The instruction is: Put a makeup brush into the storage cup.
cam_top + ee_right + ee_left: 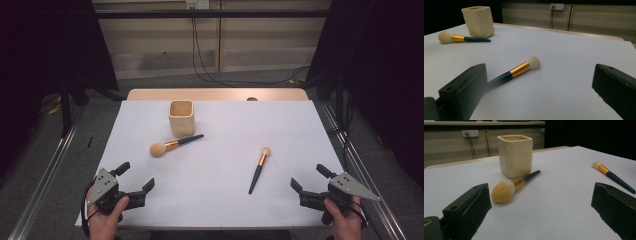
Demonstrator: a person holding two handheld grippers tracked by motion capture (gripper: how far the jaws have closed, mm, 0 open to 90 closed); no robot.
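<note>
A cream square cup stands upright toward the back of the white table. A fat powder brush lies just in front of the cup, its dark handle tip close to the cup's base. A slimmer brush lies flat right of centre. My left gripper rests open at the near left corner, nothing between its jaws. At the near right corner my right gripper is open too, with the slim brush's handle beyond its left jaw.
Beyond the table's wooden back edge is a wall with cables hanging from a socket. Metal rails run along both sides of the table on the grey floor.
</note>
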